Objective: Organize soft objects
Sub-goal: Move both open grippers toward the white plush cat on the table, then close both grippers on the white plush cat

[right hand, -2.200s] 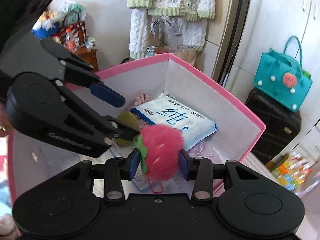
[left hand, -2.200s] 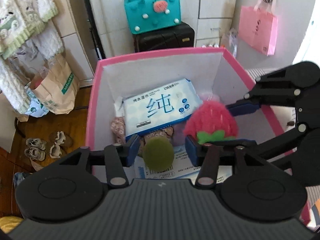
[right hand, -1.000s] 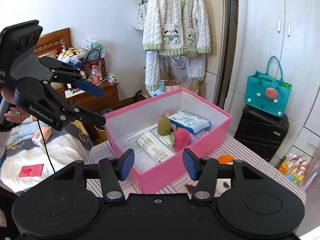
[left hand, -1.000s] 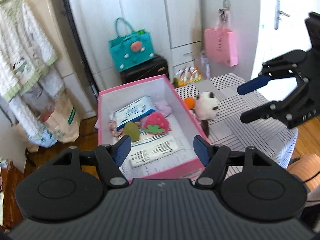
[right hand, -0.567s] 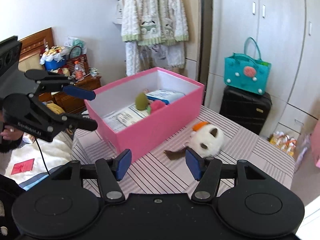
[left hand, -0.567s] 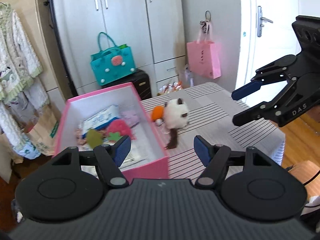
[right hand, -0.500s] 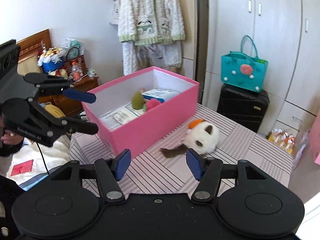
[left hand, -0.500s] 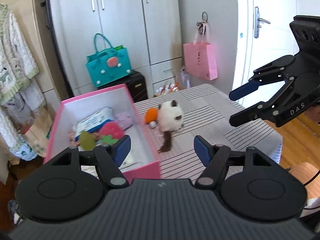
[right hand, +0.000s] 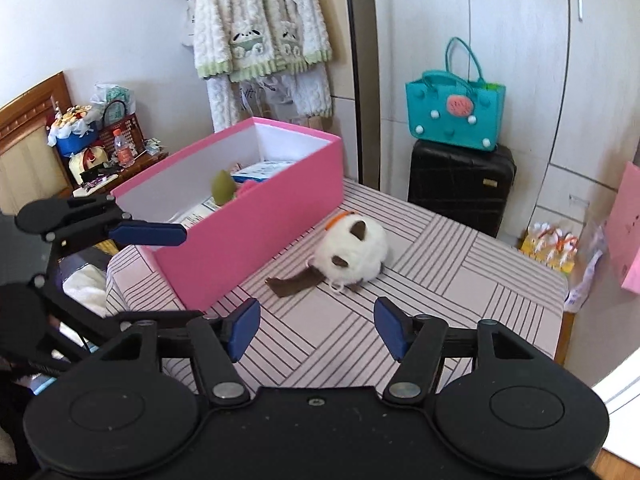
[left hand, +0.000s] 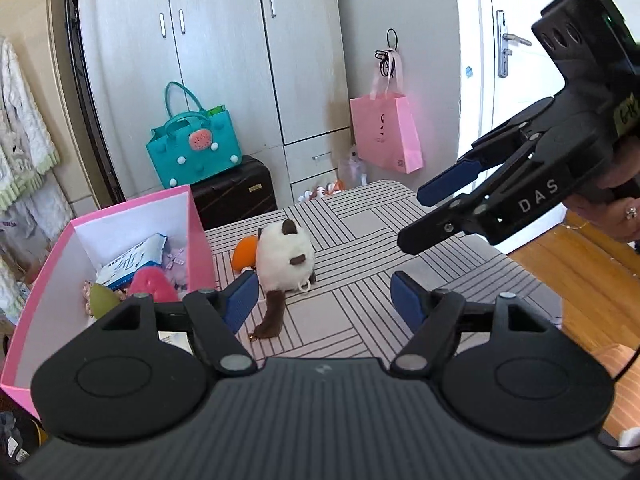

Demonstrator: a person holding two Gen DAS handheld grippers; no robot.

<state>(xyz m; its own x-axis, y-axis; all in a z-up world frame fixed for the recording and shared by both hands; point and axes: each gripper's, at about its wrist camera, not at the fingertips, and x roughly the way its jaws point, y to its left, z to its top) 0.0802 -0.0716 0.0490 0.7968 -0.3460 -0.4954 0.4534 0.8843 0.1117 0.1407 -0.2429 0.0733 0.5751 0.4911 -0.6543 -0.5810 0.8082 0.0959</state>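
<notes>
- The left gripper [left hand: 320,300] hangs above the striped counter [left hand: 400,240] with its blue pads apart and nothing between them; its jaws have just been opening a little further
- The right gripper [right hand: 316,330] is also spread wide over the counter [right hand: 460,280], empty, its jaws having just been opening
- In the left wrist view the right gripper [left hand: 416,216] comes in from the right edge, held in a person's hand [left hand: 616,208], up above the counter and clear of the toy
- In the right wrist view the left gripper [right hand: 176,276] shows at the left edge, its upper blue pad level with the near end of the box
- A white plush toy [left hand: 285,258] with brown ears and a brown tail lies on the counter just beside the pink box [left hand: 200,236], not touched by either gripper; an orange part [left hand: 245,251] shows at its box side
- From the right wrist the plush toy [right hand: 352,254] lies ahead of the pads, its tail stretched toward the pink box [right hand: 248,232]
- Inside the box lie a red plush strawberry [left hand: 152,283], a green soft piece [left hand: 101,298] and a blue-and-white tissue pack [left hand: 132,258]
- Behind the counter a teal tote bag [right hand: 454,116] sits on a black suitcase [right hand: 460,184]; a pink paper bag [left hand: 386,132] hangs on the wardrobe
</notes>
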